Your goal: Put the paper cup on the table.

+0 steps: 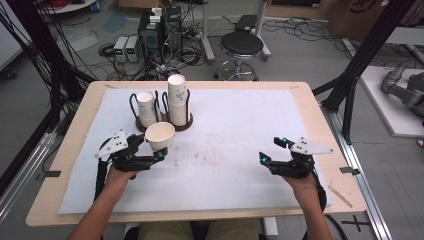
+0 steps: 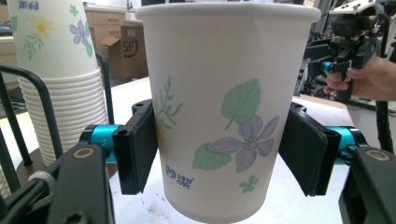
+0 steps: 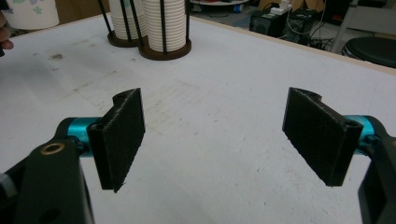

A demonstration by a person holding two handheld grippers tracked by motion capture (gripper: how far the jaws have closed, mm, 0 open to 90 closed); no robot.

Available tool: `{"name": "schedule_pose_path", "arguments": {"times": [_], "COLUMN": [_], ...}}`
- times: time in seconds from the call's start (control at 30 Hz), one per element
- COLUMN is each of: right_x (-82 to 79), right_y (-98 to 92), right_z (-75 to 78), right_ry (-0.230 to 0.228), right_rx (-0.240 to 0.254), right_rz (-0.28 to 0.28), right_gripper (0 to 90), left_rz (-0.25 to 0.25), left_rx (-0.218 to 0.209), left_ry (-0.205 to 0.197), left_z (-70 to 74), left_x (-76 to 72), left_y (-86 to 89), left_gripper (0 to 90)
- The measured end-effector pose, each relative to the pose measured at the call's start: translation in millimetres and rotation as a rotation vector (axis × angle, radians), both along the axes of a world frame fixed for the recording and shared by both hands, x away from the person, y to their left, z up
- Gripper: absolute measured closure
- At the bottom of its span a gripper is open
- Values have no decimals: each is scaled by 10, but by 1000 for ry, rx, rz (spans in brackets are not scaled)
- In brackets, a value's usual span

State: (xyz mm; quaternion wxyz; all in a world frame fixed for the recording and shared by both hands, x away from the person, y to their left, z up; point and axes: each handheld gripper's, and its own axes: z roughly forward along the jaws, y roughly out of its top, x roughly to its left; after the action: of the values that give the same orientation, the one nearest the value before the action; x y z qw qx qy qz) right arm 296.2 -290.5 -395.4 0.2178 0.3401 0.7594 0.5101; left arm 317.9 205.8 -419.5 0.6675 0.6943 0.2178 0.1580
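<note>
1. Cup (image 2: 224, 107) upright, off the table, just in front of the cup stacks (image 1: 170, 102).
2. My left gripper (image 1: 150, 150) is clamped on its sides.
3. My right gripper (image 1: 272, 150) hovers well apart over the white mat (image 1: 235, 150), jaws spread, nothing between.

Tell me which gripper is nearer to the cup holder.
Left. The left gripper, holding a paper cup, is just before the cup holder; the right gripper is far across the table.

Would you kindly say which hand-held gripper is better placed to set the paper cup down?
The left hand-held gripper: its pads already clamp the paper cup. The right hand-held gripper stands open and apart.
</note>
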Motion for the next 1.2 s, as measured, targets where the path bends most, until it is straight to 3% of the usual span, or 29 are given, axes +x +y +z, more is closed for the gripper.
{"name": "schedule_pose_path", "arguments": {"times": [0.17,0.53,0.7,0.97,1.2], "right_x": [5,-11,-15,-7,-11], "right_y": [32,34,31,42,51], "right_z": [-9,-2,6,7,9], "right_ry": [3,-3,-2,-1,-4], "right_rx": [-5,-8,0,1,0], "right_rz": [12,28,27,37,41], "right_gripper": [218,218,218,218,218], "left_rz": [-1,1,8,23,29], "left_rx": [0,10,7,102,245], "left_ry": [30,23,39,91,162], "left_z": [-63,-48,-69,-201,-315], "left_x": [17,140,218,336,382], "left_y": [-69,-333,-415,-607,-722], "left_gripper": [327,332,335,335,342]}}
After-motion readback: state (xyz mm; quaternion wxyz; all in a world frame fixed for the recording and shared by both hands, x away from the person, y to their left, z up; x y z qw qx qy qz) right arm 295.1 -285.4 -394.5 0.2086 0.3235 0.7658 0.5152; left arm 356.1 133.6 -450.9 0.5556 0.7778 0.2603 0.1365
